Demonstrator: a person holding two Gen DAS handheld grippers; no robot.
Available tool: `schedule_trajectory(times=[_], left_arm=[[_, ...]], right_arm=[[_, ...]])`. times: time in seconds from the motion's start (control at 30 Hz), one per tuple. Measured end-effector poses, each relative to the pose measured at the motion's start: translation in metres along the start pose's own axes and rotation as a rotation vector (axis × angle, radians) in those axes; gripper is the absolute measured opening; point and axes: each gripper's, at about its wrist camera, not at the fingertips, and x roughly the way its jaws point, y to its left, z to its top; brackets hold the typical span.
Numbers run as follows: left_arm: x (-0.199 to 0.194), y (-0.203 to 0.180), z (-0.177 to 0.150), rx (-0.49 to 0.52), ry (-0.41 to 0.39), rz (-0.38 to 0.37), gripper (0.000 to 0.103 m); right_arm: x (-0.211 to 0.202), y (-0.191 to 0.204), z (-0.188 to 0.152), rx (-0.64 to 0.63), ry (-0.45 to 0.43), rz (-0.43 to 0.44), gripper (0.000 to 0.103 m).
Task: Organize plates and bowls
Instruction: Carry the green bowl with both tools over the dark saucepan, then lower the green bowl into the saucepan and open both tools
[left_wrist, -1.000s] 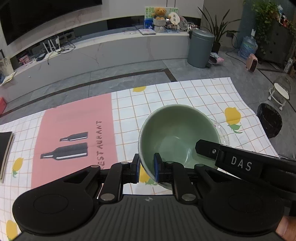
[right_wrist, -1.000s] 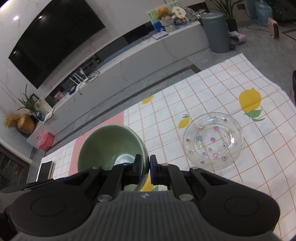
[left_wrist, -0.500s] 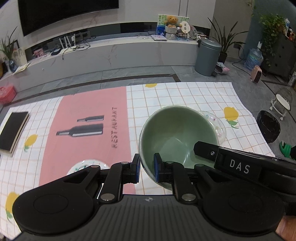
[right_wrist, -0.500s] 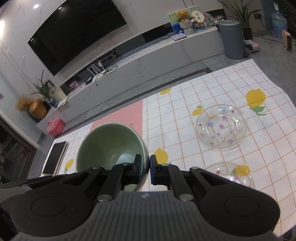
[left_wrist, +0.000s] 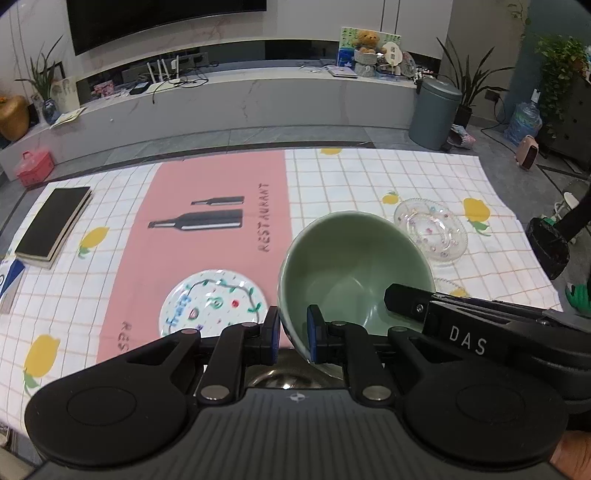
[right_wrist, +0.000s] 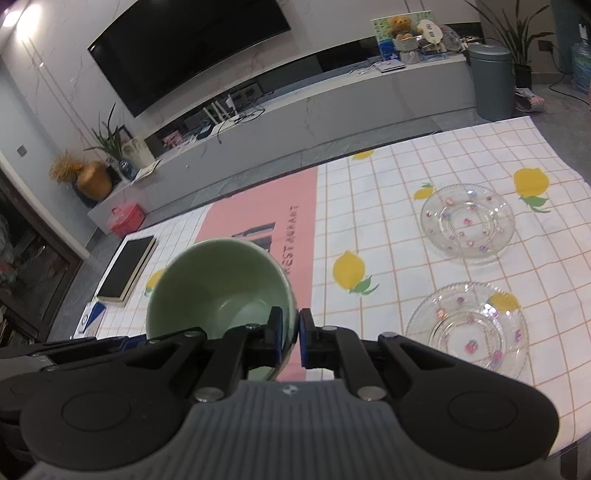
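Both grippers clamped on green bowl (left_wrist: 354, 266) rim: left gripper (left_wrist: 291, 334) near side, right gripper (right_wrist: 290, 338) opposite. Bowl tilted, above bench (left_wrist: 369, 177).

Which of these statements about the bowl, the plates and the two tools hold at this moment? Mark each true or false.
1. Both tools grip the rim of the pale green ceramic bowl. True: left tool and right tool each clamp it.
2. Two clear glass plates lie on the tablecloth. True: far glass plate, near glass plate.
3. The green bowl holds food. False: it is empty.
4. The white painted plate sits stacked on a glass plate. False: it lies alone on the pink panel of the tablecloth.
5. A black book lies on the table. True.
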Motion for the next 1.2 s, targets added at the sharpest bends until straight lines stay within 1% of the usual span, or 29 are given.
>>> schedule_trajectory(times=[0.1,0.23,0.4,0.73,0.97,1.2], left_arm=[[0.001,0.004,-0.012,0.005,0.016,0.007,0.018],[0.004,0.016,-0.027,-0.022,0.033,-0.001,0.018],[0.004,0.031,-0.043,-0.046,0.054,-0.010,0.018],[0.014,0.044,-0.072,-0.028,0.112,-0.012,0.018],[0.024,0.047,-0.081,-0.038,0.150,-0.034,0.018],[0.029,0.048,-0.081,-0.043,0.162,-0.055,0.020]], right_arm=[[0.004,0.006,-0.006,-0.020,0.014,-0.008,0.007],[0.009,0.014,-0.017,-0.052,0.037,-0.013,0.007],[0.021,0.021,-0.037,-0.095,0.092,-0.026,0.007],[0.039,0.026,-0.065,-0.144,0.183,-0.031,0.007],[0.046,0.026,-0.075,-0.168,0.215,-0.066,0.007],[0.048,0.025,-0.076,-0.173,0.210,-0.078,0.007]])
